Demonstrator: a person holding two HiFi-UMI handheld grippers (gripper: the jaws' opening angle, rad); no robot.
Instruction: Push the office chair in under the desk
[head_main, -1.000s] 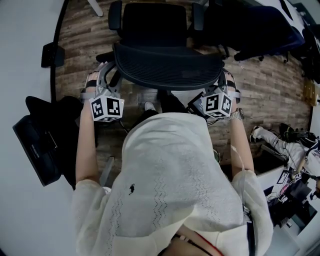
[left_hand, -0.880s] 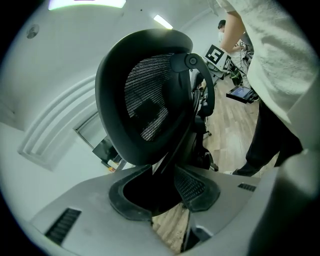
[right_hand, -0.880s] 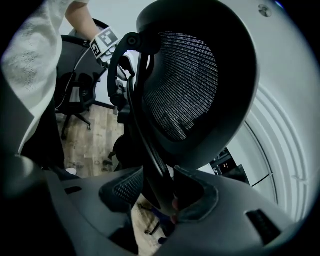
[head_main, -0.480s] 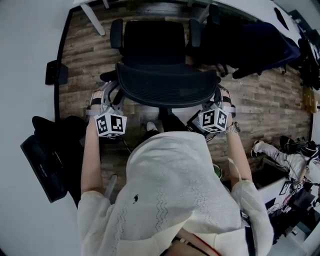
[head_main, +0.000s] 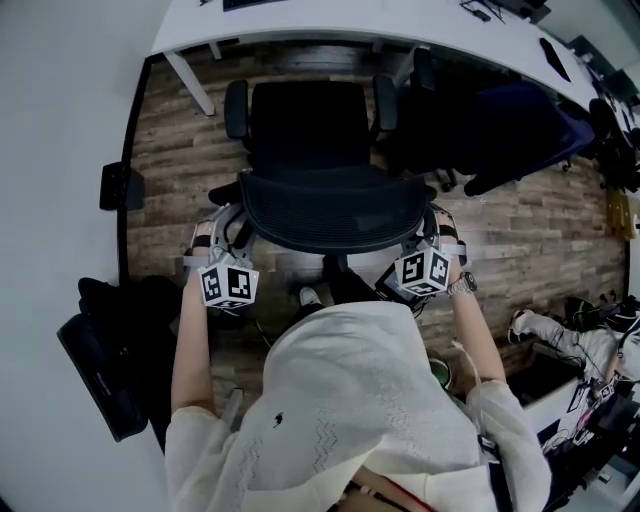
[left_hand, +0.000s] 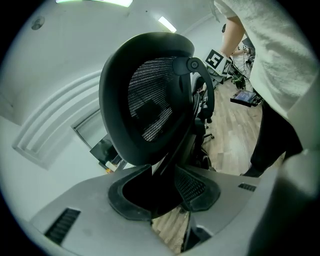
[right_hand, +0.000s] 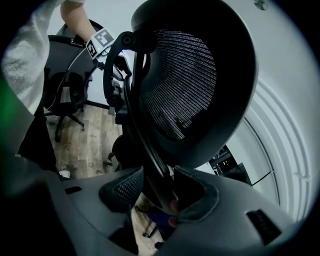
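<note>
The left gripper (left_hand: 162, 192) is clamping the office chair (head_main: 310, 200) by its backrest rim, jaws wide and just opening slightly. The right gripper (right_hand: 165, 192) is gripping the opposite rim. Both arms are reaching forward, and the chair's seat is sitting right by the desk (head_main: 400, 30) edge.

So we've got a wood-plank floor (head_main: 520, 220) carrying everything here. The office chair (head_main: 310, 130) stands on it, facing the white desk (head_main: 400, 25), whose slanted leg (head_main: 190, 85) comes down on the planks off to the left. A second dark chair (head_main: 490, 120) is parked just beside it on the right. A light shoe (head_main: 308, 296) sits on the boards right behind the office chair.
</note>
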